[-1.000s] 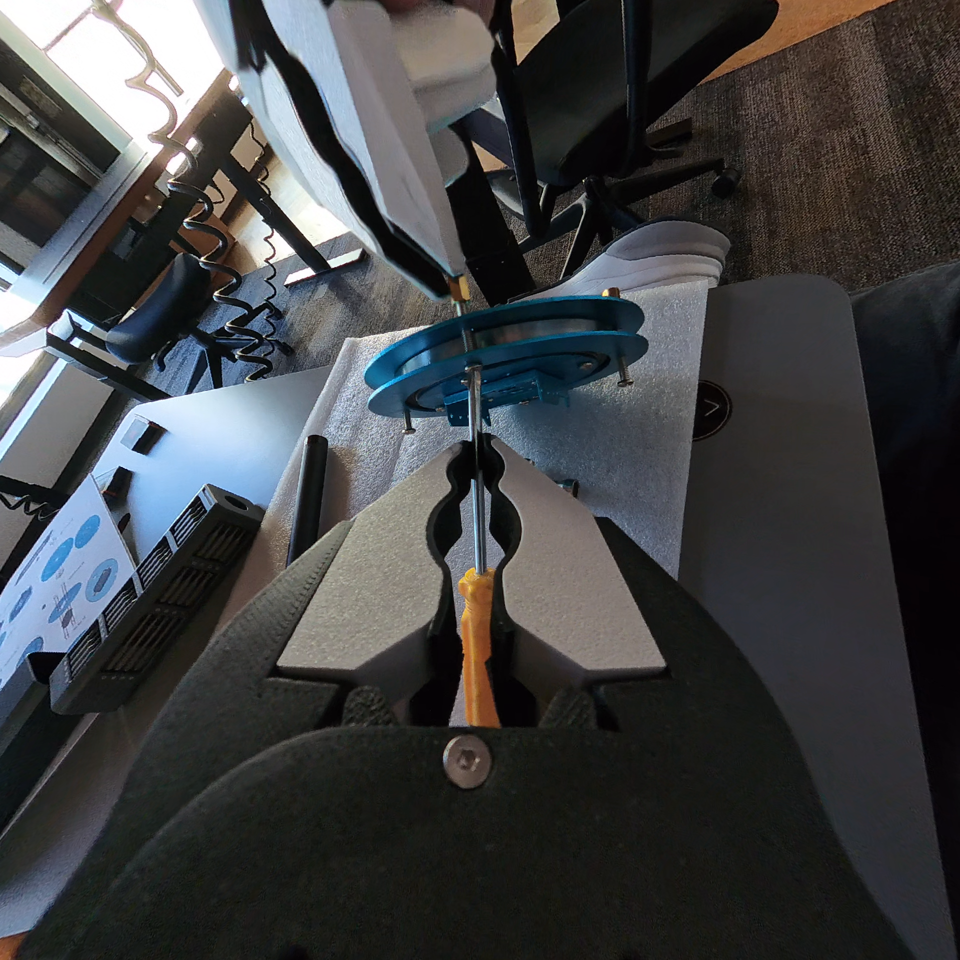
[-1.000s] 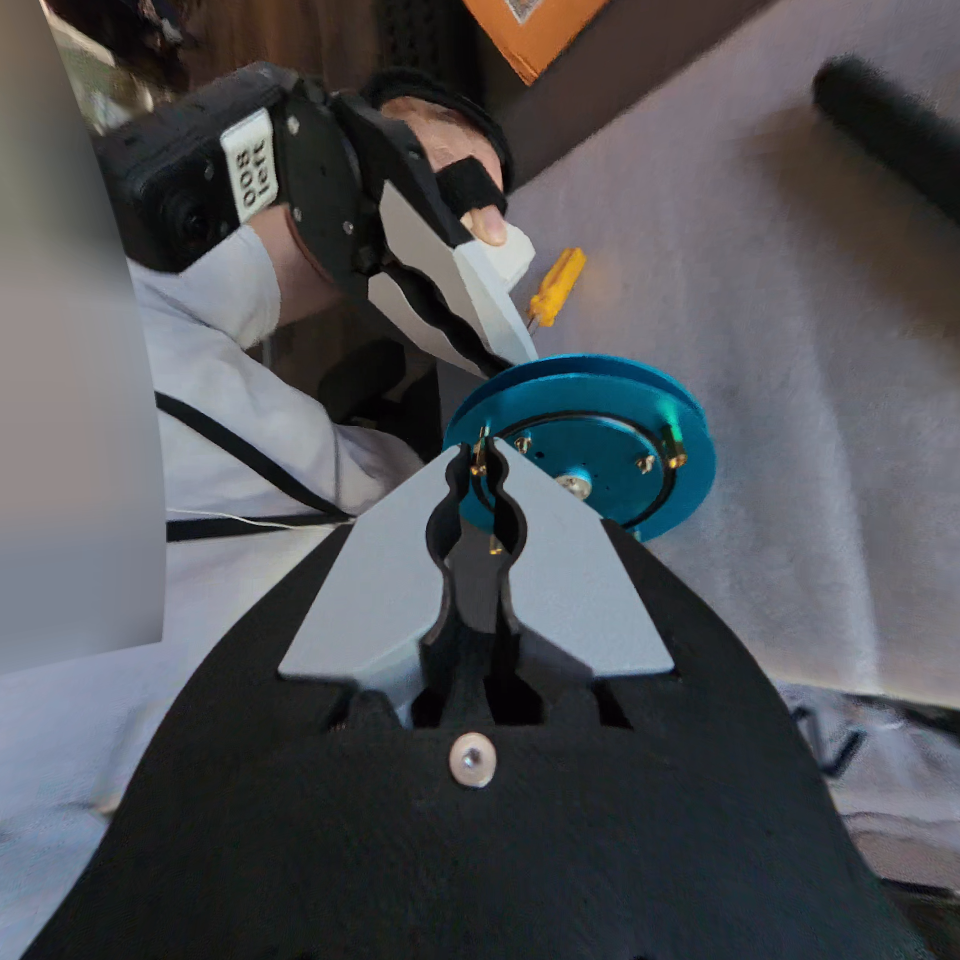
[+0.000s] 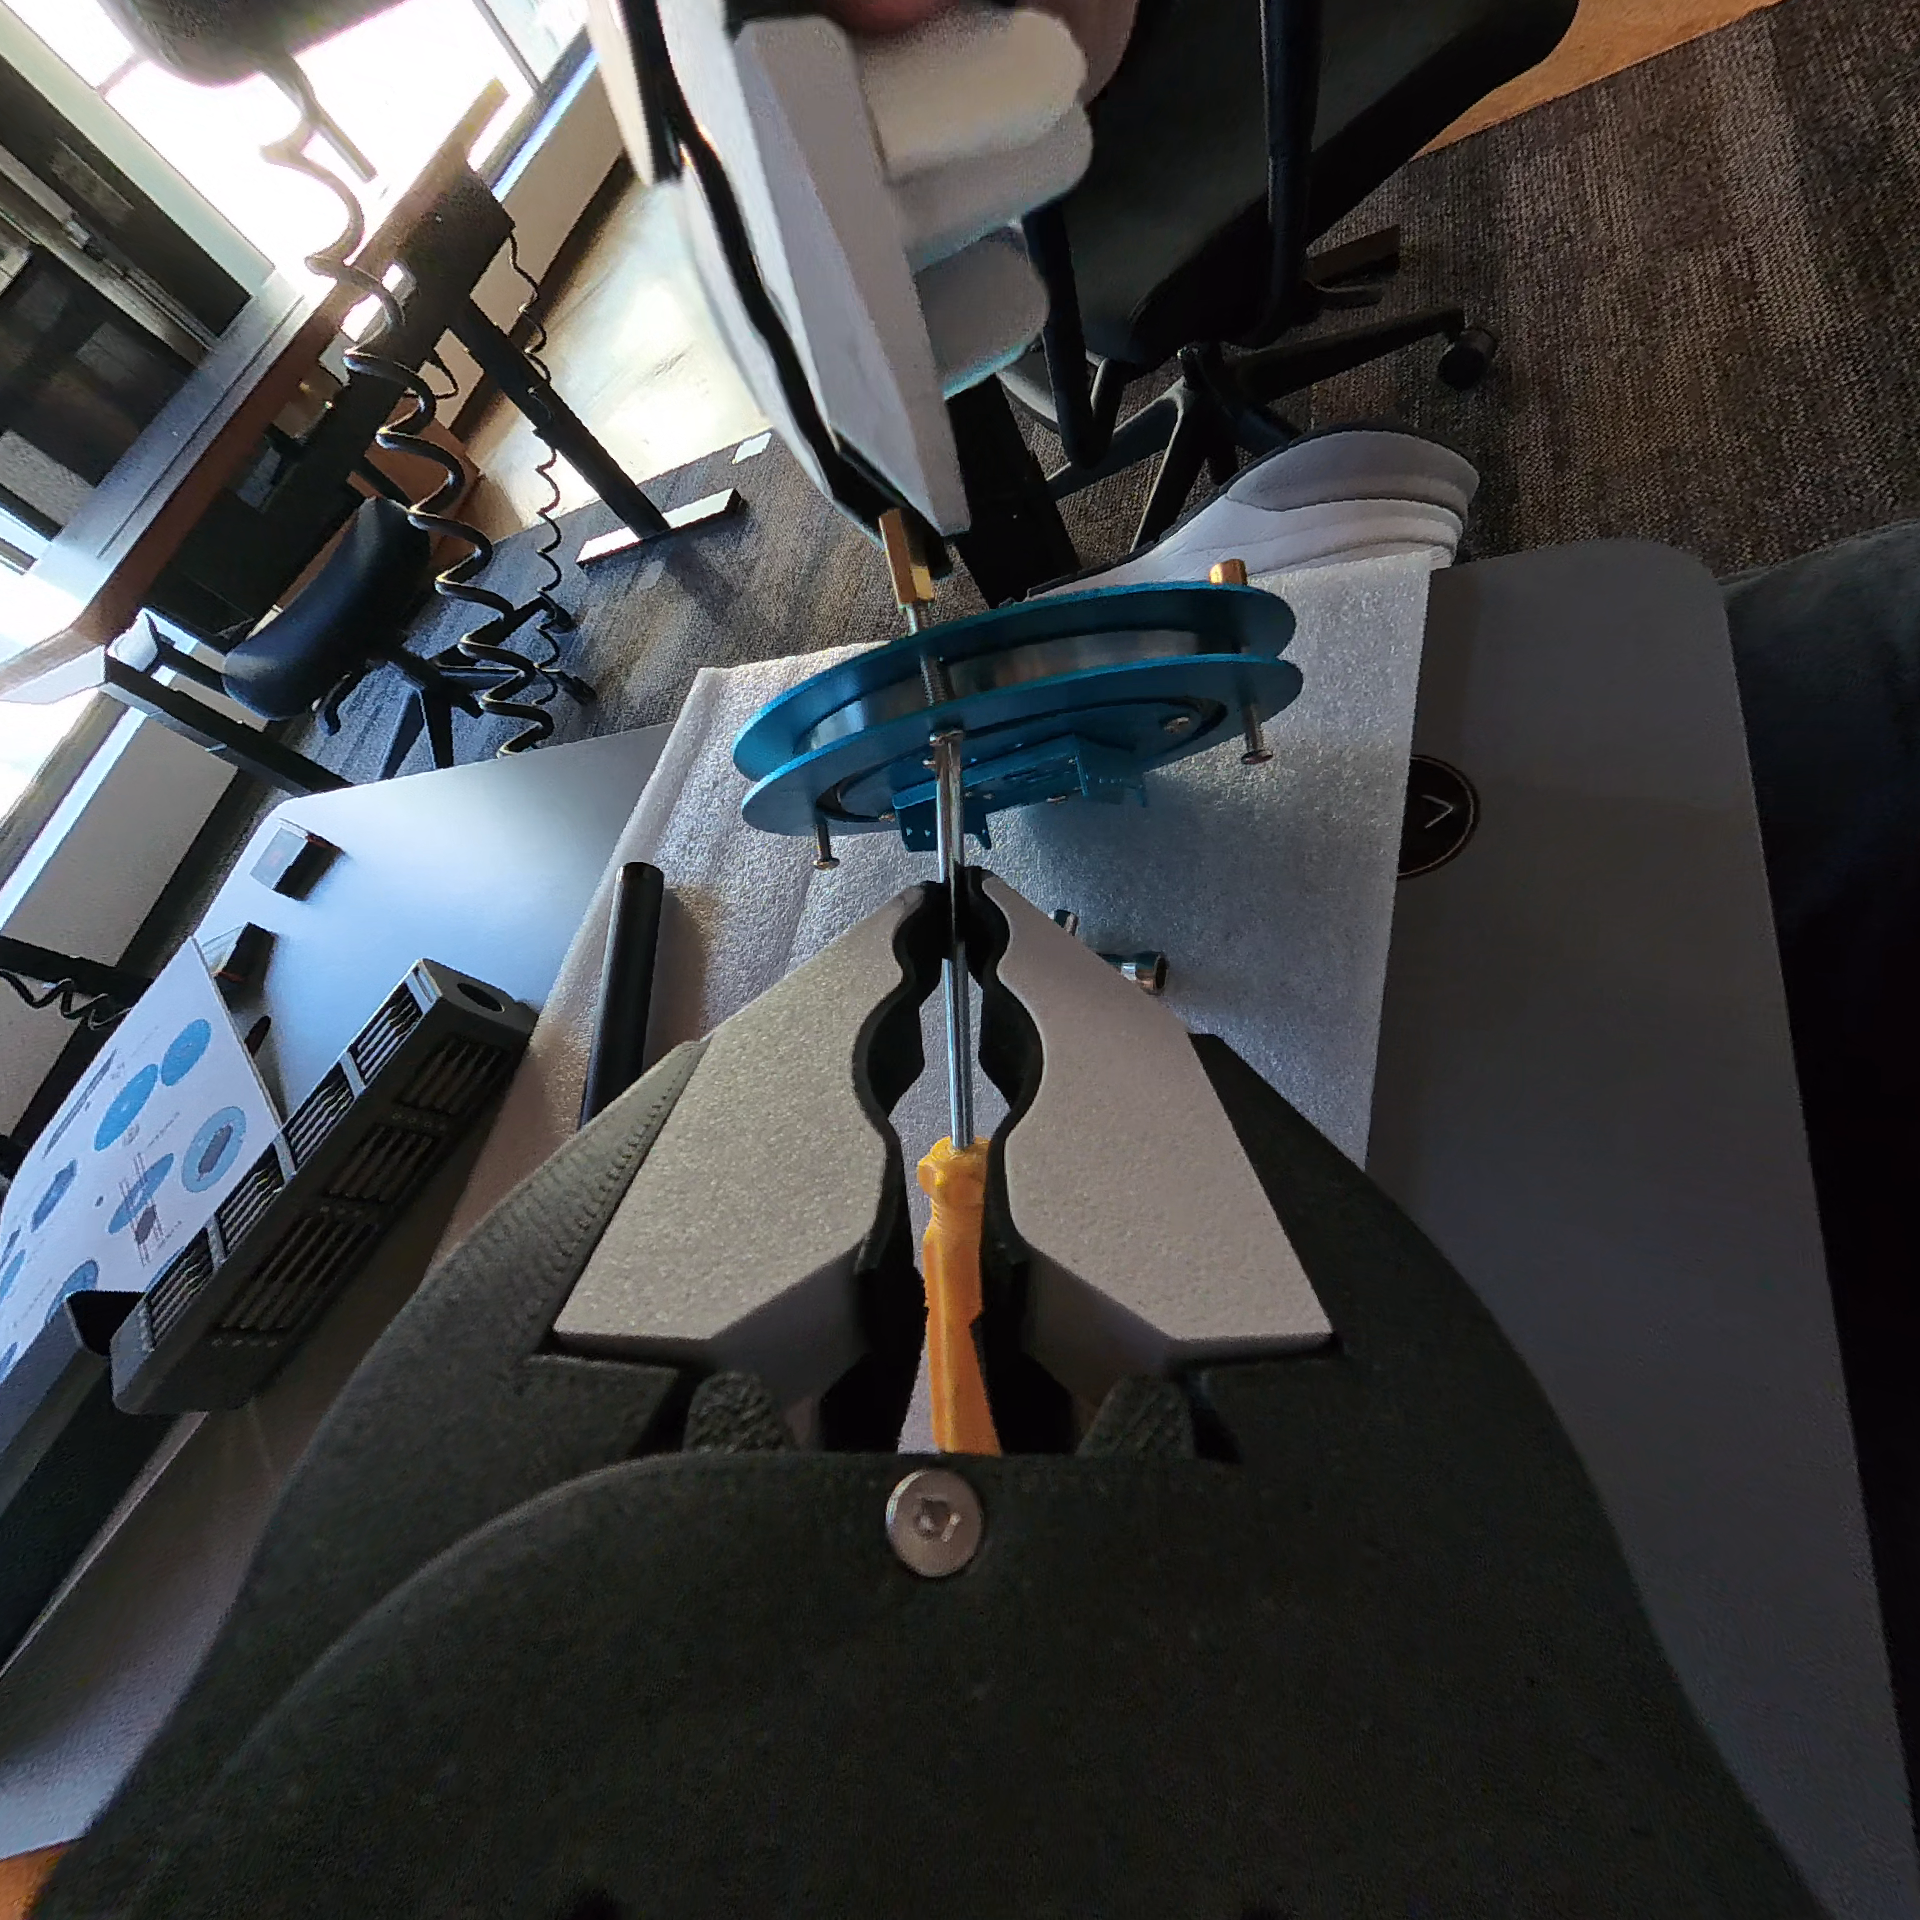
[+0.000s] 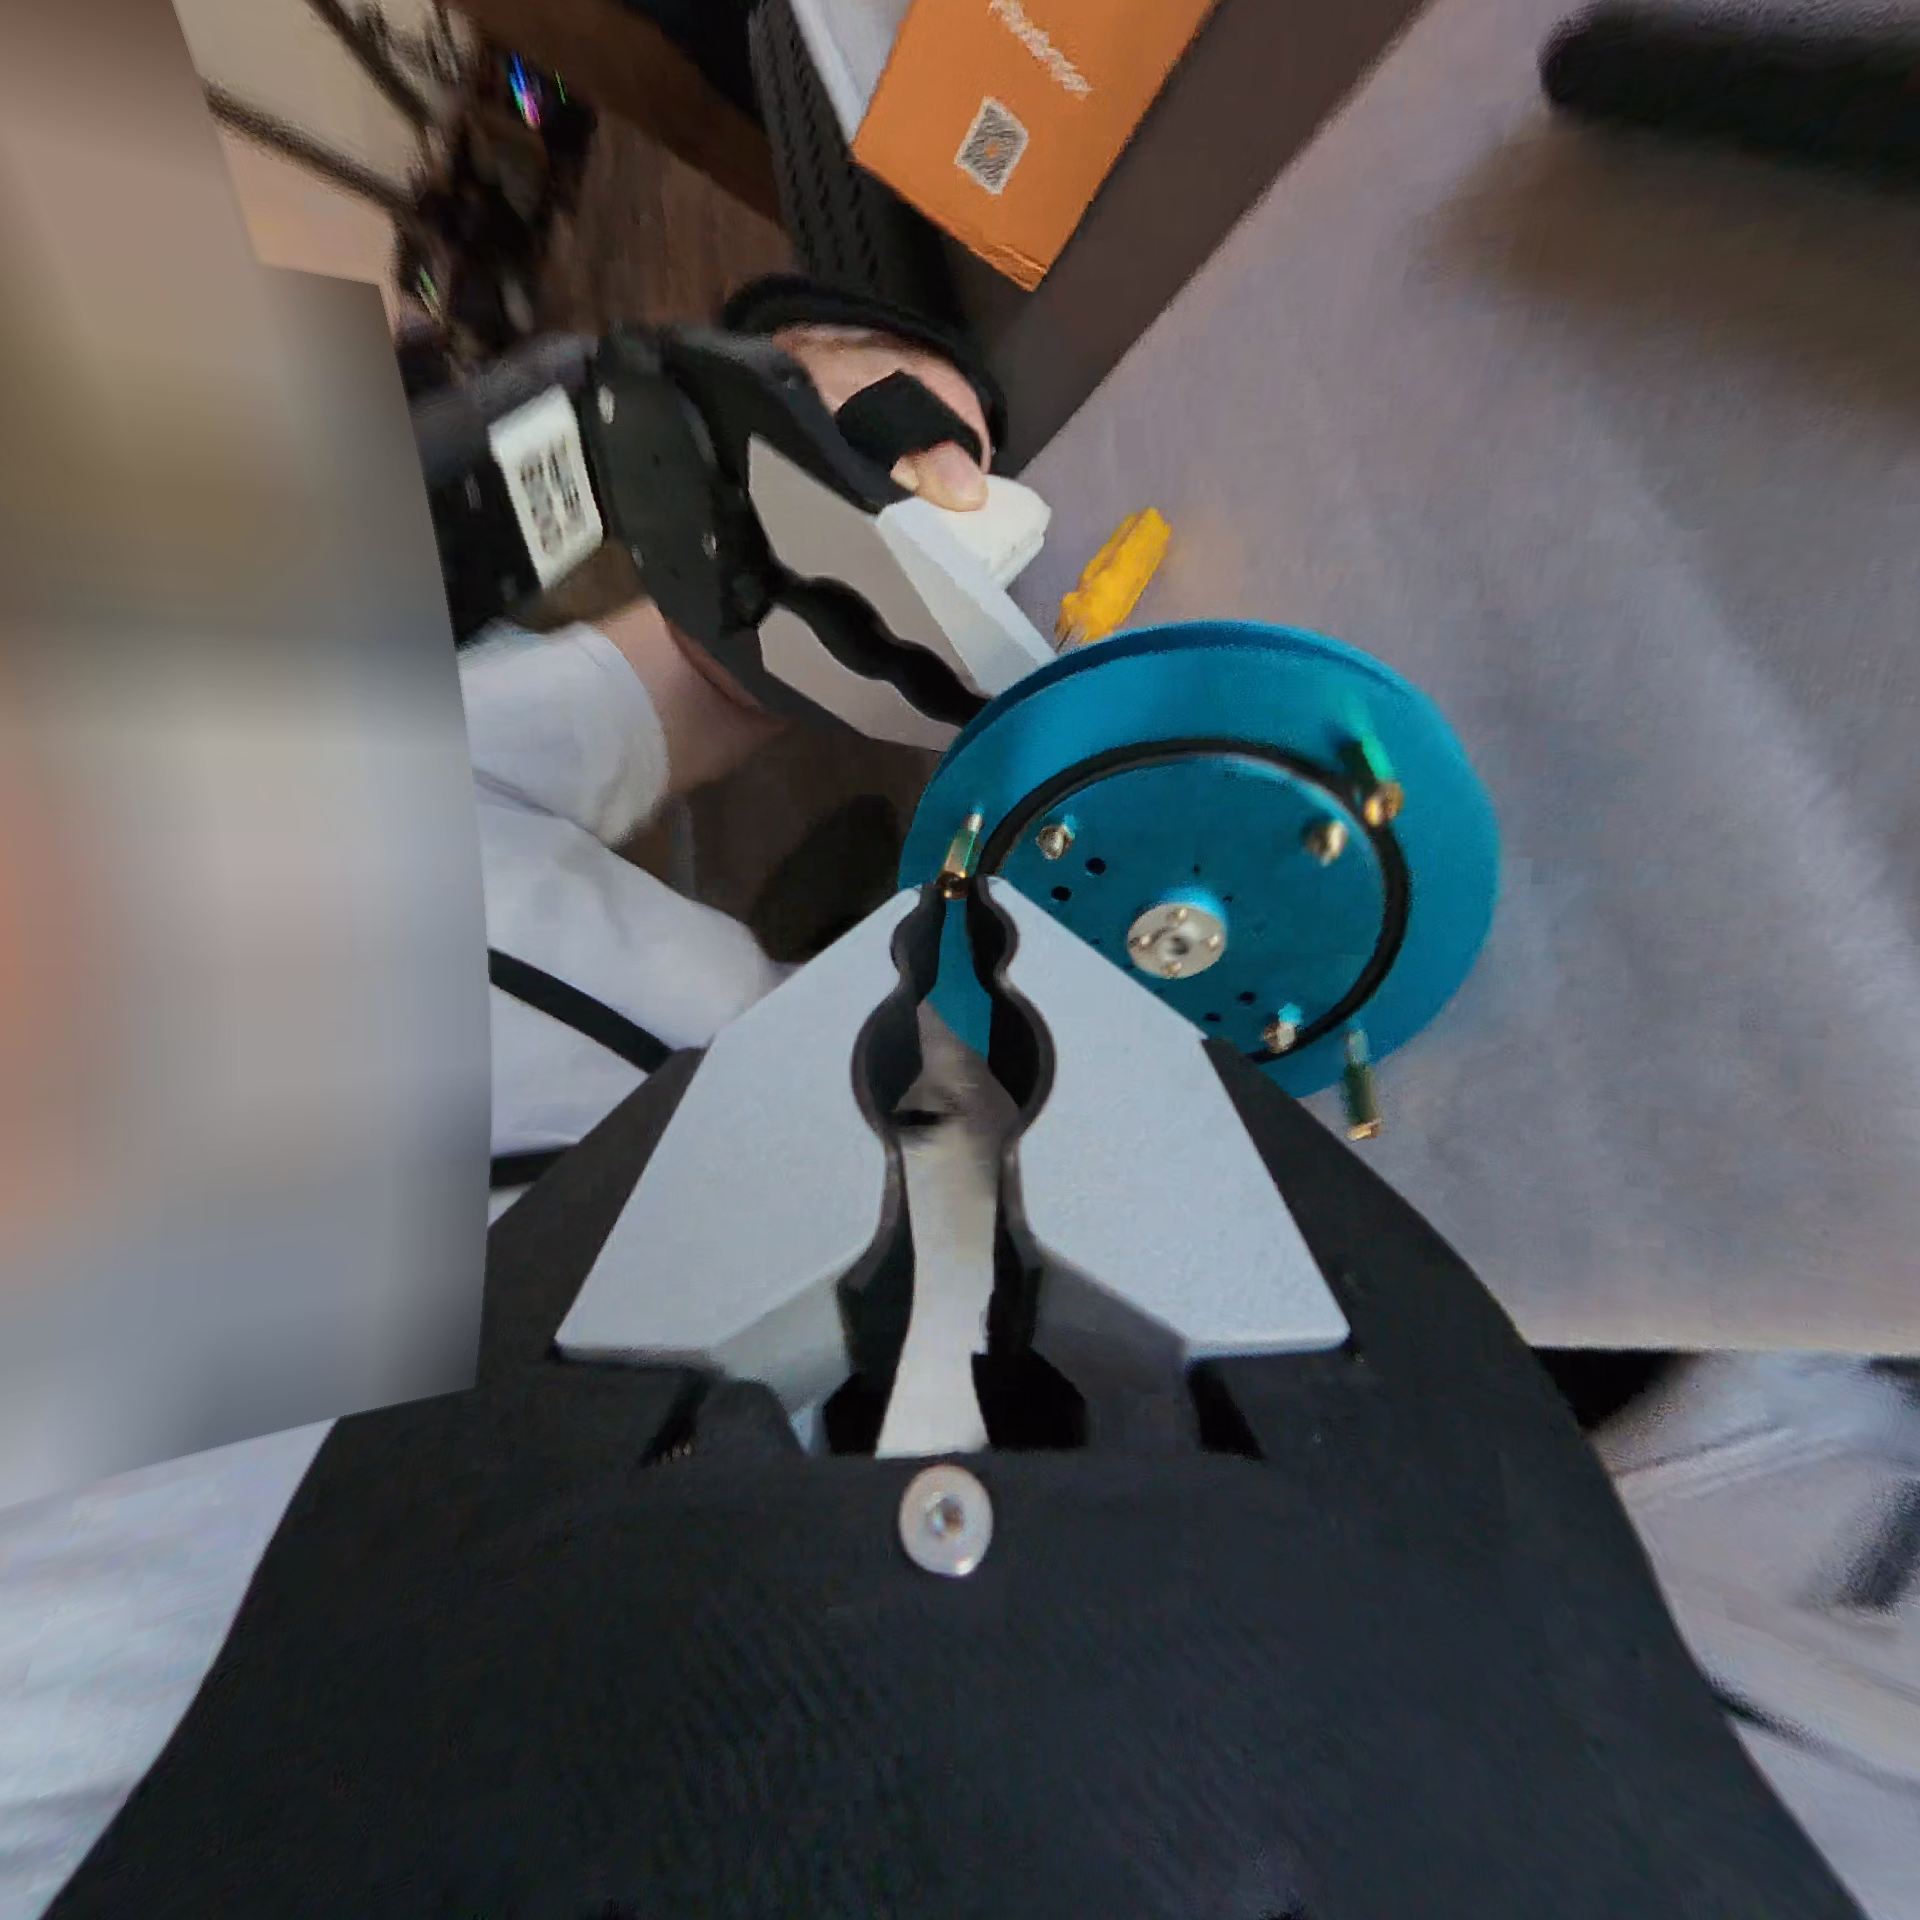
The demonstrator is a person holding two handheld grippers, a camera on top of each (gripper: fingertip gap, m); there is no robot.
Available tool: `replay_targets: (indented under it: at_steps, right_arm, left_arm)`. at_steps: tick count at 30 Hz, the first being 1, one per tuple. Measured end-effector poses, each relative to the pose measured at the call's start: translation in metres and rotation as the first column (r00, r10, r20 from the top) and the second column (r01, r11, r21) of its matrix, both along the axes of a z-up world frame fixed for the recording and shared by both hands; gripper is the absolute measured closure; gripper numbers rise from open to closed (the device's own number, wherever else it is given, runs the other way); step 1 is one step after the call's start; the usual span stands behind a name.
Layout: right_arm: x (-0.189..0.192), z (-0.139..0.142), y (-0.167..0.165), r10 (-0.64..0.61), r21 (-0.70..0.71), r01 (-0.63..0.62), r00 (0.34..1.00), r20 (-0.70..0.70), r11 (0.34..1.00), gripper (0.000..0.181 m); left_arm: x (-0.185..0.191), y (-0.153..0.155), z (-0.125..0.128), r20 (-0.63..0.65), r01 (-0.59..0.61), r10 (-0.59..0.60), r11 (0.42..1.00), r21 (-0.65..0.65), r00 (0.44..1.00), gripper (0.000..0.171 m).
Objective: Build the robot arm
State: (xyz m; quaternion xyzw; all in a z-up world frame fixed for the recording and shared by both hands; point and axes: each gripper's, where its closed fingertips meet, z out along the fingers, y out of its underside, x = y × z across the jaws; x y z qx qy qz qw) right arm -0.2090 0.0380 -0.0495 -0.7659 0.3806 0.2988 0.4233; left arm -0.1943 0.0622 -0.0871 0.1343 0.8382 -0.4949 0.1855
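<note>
- Centrally, blue disc assembly (image 3: 1023, 707) is held off the white foam sheet (image 3: 1226, 904), tilted; in the right wrist view it sits a little further from the camera than a second ago, more of its face showing.
- Right hand-held gripper (image 4: 951, 894) is clenched on a brass standoff (image 4: 961, 852) at the disc's rim, much as before.
- Left hand-held gripper (image 3: 951, 904) is clamped on the orange-handled screwdriver (image 3: 956, 1247); its tip still meets a screw on the disc's underside.
- Loose screws (image 3: 1132, 971) lie on the foam just beside the left jaws.
- Further out: black bit case (image 3: 312, 1174), black rod (image 3: 623, 987), printed sheet (image 3: 114, 1153) on the grey tabletop (image 3: 1558, 1039).
- Little has changed; reads as screw work continuing.
</note>
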Motion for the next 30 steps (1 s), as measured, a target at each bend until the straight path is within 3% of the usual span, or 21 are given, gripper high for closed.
replay_targets:
  at_steps: [2,5,7,12,14,15,18,21,23,25,27,29,30]
  right_arm:
    - [0.0036,0.0009,-0.0012,0.129,-0.068,-0.112,0.934,0.333,0.991,0.159]
    - [0.0086,0.0046,-0.004,0.269,-0.215,-0.163,0.667,0.695,0.963,0.161]
    - [0.0083,0.0044,-0.0025,0.32,-0.274,-0.168,0.566,0.76,0.947,0.165]
    - [0.004,0.0009,0.0023,0.386,-0.337,-0.19,0.484,0.785,0.922,0.176]
    - [0.0043,0.0008,0.0026,0.372,-0.326,-0.183,0.522,0.767,0.928,0.176]
    - [0.0045,0.0004,0.0023,0.355,-0.311,-0.176,0.571,0.74,0.934,0.176]
    - [0.0051,0.0013,0.0029,0.218,-0.195,-0.128,0.796,0.565,0.972,0.176]
    - [0.0086,0.001,0.003,0.024,-0.094,0.004,0.955,0.296,0.996,0.177]
    - [0.0068,-0.0003,0.0026,-0.094,-0.069,0.098,0.994,0.049,0.993,0.176]
    - [0.0051,-0.0001,0.0032,-0.157,-0.053,0.153,0.985,-0.074,0.987,0.176]
    - [0.0042,0.0007,0.0041,-0.121,-0.031,0.12,0.992,-0.02,0.992,0.176]
    - [0.0048,0.0022,0.0036,-0.007,-0.012,0.01,0.977,0.212,1.0,0.172]
    - [0.0065,0.0046,0.0032,0.04,-0.009,-0.039,0.929,0.368,0.999,0.158]
  left_arm:
    - [-0.0007,-0.0003,0.0,-0.004,0.005,-0.005,1.0,-0.001,1.0,0.169]
    - [-0.0012,-0.0001,-0.0001,-0.004,0.006,-0.006,1.0,-0.003,1.0,0.169]
    - [-0.0013,-0.0001,-0.0001,-0.006,0.005,-0.005,1.0,-0.004,1.0,0.169]
    - [-0.0013,-0.0005,-0.0001,-0.009,0.007,-0.007,1.0,-0.004,1.0,0.169]
    - [-0.0014,-0.0002,-0.0003,-0.008,0.007,-0.007,1.0,-0.003,1.0,0.169]
    - [-0.0012,-0.0002,-0.0004,-0.007,0.005,-0.005,1.0,-0.002,1.0,0.169]
    - [-0.0009,-0.0003,-0.0005,0.002,0.002,-0.002,1.0,0.0,1.0,0.169]
    - [0.0017,0.0002,-0.0008,0.013,-0.011,0.01,1.0,0.004,1.0,0.169]
    - [0.0017,0.0003,-0.001,0.008,-0.009,0.009,1.0,0.005,1.0,0.169]
    - [0.0012,0.0005,-0.0011,0.007,-0.007,0.007,1.0,0.005,1.0,0.169]
    - [0.0005,0.0006,-0.0012,0.003,-0.004,0.004,1.0,0.003,1.0,0.169]
    - [0.0,0.0003,-0.001,-0.002,-0.001,0.001,1.0,0.0,1.0,0.169]
    - [0.0,0.0002,-0.0009,-0.003,-0.001,0.001,1.0,-0.001,1.0,0.169]
